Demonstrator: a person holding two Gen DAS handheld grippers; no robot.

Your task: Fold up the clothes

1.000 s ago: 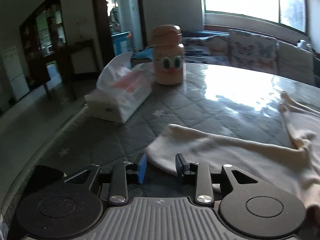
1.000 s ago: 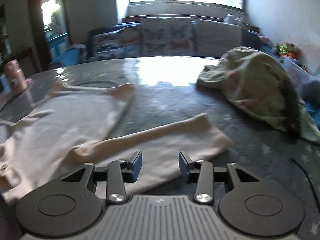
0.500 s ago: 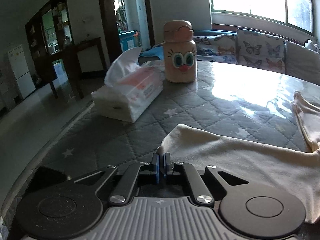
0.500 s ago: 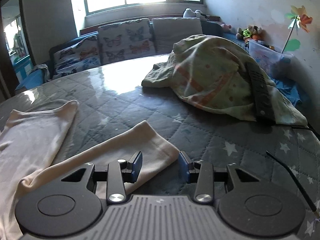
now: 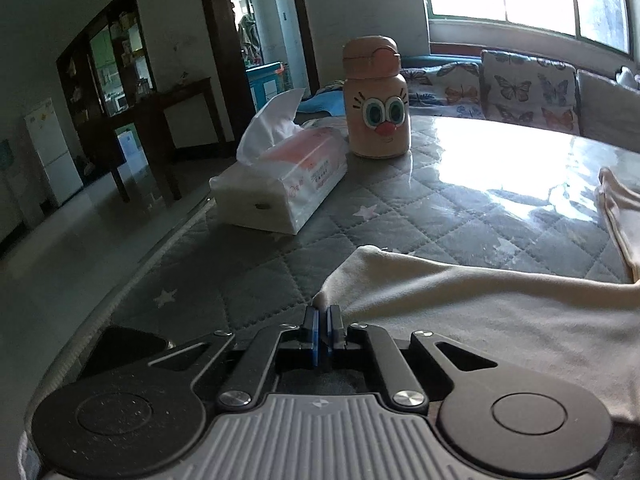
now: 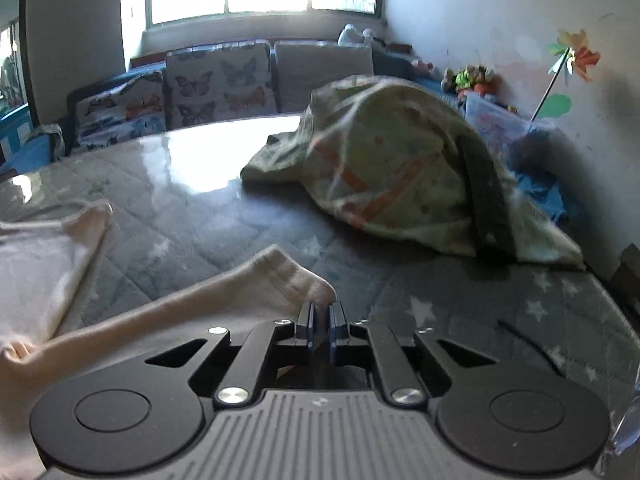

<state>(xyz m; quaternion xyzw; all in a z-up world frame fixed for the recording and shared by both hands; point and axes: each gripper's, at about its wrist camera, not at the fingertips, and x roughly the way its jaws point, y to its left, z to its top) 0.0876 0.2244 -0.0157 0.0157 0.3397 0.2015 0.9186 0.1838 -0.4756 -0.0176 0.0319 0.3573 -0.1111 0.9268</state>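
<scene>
- The cream garment (image 5: 480,312) lies flat and spread on the quilted grey worktop (image 5: 400,216); soft knit, lightly creased, with stitched hems at its ends.
- My left tool (image 5: 322,312) is pinched tight on 1 corner of that garment, the cloth bunched into a small peak just ahead of the blue pads.
- My right tool (image 6: 320,314) is closing on the hemmed end of a long narrow part of the same garment (image 6: 224,292), with the cloth between the pads and already touched by them.
- In the right wrist view a second cream flap (image 6: 52,248) lies further left, its hem curling up slightly.
- Left of my left tool the worktop's edge runs close by, with the floor beyond it.
- A tissue pack (image 5: 280,184) and a peach bottle with a cartoon face (image 5: 376,100) stand near that edge, well apart from the garment.
- On the right, a heaped patterned cloth (image 6: 400,168) with a dark strap (image 6: 486,204) over it sits well beyond my right tool; bare quilted surface lies between.
</scene>
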